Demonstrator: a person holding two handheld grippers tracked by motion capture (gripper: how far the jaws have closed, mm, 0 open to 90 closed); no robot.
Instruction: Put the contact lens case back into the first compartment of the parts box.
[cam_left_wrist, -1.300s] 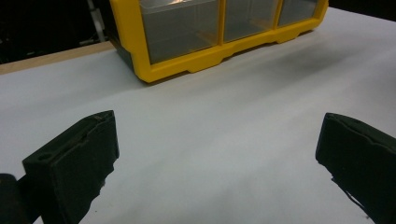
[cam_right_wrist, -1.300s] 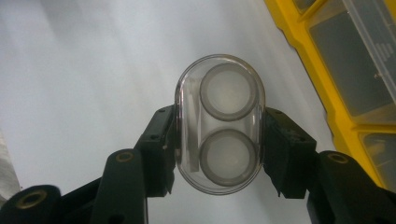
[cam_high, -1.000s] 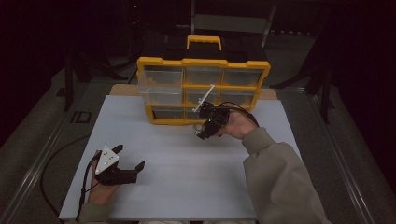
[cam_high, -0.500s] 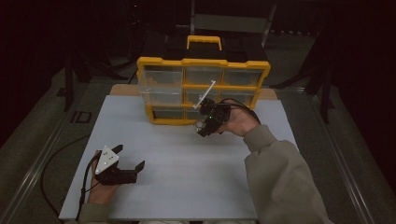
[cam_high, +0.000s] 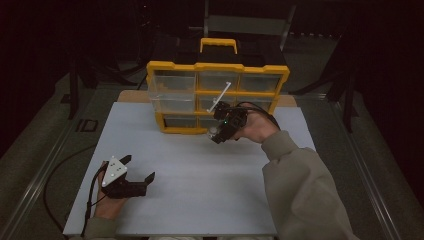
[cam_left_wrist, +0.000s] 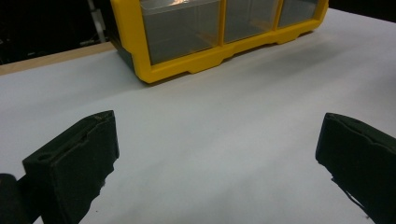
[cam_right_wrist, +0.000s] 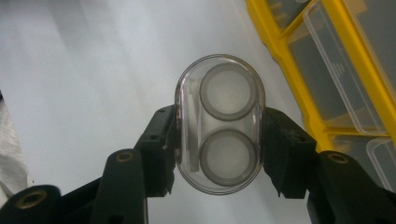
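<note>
In the high view, the right gripper (cam_high: 218, 131) and the hand behind it cover the lower right drawers of the yellow organizer (cam_high: 170, 66) — their contents cannot be told. The clear container (cam_high: 214, 132) between the jaws is too small there to make out. In the right gripper view, the organizer is cut off by the right edge, and the two round grey-rimmed things inside the clear container (cam_right_wrist: 219, 123) stay unidentifiable. In the left gripper view, the organizer (cam_left_wrist: 133, 44) is cropped by the top edge — the drawers look cloudy, contents unclear.
</note>
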